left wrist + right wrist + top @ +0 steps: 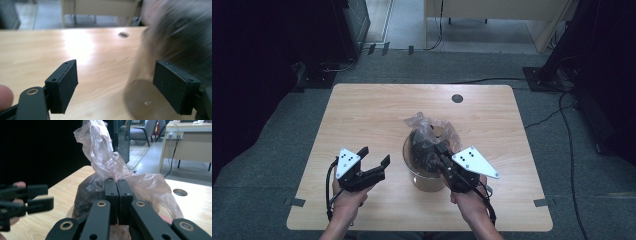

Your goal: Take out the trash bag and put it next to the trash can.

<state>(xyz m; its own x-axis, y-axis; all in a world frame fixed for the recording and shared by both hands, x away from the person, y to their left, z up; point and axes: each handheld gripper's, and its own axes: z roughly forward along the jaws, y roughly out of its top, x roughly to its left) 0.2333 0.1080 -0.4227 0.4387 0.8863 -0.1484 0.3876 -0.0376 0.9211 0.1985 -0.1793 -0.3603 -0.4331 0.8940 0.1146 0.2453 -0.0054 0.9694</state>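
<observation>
High view is giving me both hands at the near edge of the worktop (362, 100). My left hand-held gripper (375, 157) is hovering with its jaws spread wide, gripping nothing, just to the left of a clear round container (424, 177) that is sitting near the middle of the worktop. In the left gripper view the container (145, 100) is showing blurred behind the right-hand jaw; I cannot tell whether that jaw is touching it. My right hand-held gripper (117, 185) is pressing its jaws together, and in the right gripper view they are pinching the crumpled, translucent plastic bag (105, 157) that is rising out of the container. Dark contents are showing through the bag (432, 131).
</observation>
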